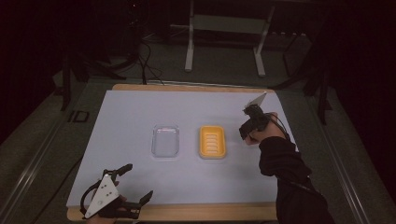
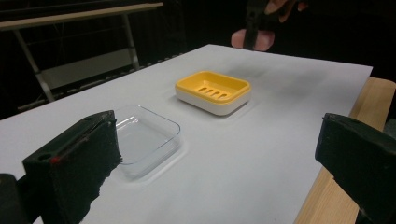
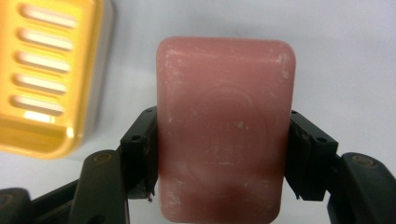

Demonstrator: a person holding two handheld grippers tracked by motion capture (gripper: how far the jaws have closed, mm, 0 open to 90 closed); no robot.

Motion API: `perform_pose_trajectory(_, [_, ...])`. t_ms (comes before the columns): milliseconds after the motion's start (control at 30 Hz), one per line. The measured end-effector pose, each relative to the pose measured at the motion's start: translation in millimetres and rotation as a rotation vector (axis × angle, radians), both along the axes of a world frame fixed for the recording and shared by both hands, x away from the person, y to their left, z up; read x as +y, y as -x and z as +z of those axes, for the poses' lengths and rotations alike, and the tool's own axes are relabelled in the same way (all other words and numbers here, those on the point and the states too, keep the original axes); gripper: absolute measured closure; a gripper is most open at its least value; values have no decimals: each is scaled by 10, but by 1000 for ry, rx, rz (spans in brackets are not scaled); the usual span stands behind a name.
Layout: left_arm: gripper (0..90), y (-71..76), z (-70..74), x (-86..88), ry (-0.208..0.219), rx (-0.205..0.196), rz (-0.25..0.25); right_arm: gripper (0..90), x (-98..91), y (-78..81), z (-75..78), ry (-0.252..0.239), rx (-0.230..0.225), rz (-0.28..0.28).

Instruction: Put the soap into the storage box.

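Observation:
A pink bar of soap (image 3: 226, 126) sits clamped between the two black jaws of my right gripper (image 3: 219, 154), lifted above the white mat. In the high view my right gripper (image 1: 247, 130) hangs just right of the yellow soap dish (image 1: 212, 142). The same pink soap (image 2: 254, 39) appears far off in the left gripper view, behind the yellow soap dish (image 2: 213, 91). A clear plastic tray (image 1: 166, 140) lies left of the dish. My left gripper (image 1: 135, 184) rests at the table's front left corner, jaws wide apart with nothing between them.
The white mat (image 1: 140, 107) covers a wooden tabletop (image 1: 187, 212) whose edge shows at the front. A metal stand frame (image 1: 224, 23) rises behind the table, with cables on the dark floor.

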State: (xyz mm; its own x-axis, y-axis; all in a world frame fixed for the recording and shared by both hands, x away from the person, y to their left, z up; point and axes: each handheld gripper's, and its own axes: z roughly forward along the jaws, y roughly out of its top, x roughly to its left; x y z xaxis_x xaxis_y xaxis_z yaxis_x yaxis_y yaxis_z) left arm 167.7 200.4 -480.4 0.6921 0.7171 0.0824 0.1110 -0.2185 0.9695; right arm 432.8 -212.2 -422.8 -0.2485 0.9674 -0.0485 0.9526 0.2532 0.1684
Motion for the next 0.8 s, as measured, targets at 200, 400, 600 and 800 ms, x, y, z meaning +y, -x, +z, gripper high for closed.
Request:
perform_pose_trajectory(200, [2,0,0,-4,-1,0,-2,375,188,-18,235,-26,-18,-11])
perform_pose_trajectory(400, [2,2,3,1,-1,-1,-2,376,353,-23,374,-34,-40,-16])
perform_pose_trajectory(600, [2,2,4,1,1,-1,-3,376,579,8,452,-54,-89,-29])
perform_pose_trajectory(800, [2,3,5,-1,-2,-1,-3,375,732,48,450,-90,-111,-36])
